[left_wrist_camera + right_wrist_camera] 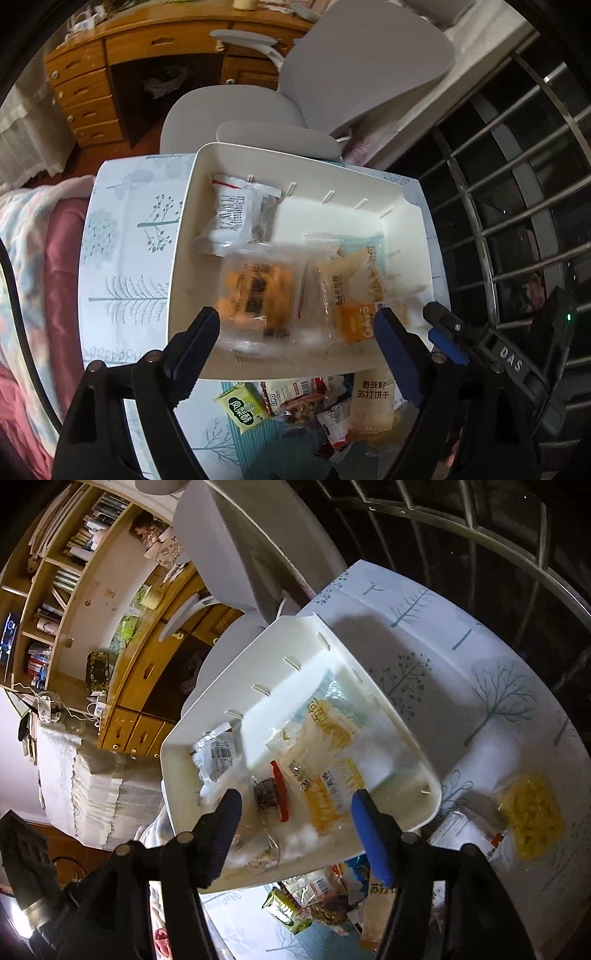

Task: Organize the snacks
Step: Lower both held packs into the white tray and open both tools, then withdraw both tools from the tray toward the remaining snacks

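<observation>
A white plastic bin stands on a tree-patterned tablecloth. Inside lie a white packet, a clear packet of orange snacks and a yellow-orange packet. My left gripper is open and empty above the bin's near side. My right gripper is open and empty over the bin, above a clear packet with a red stripe and a yellow packet. A pile of loose snacks lies in front of the bin and shows in the right wrist view.
A yellow snack bag lies on the tablecloth right of the bin. A grey chair stands behind the table. A wooden desk is beyond. Window bars are at right. A bed with a pink blanket is at left.
</observation>
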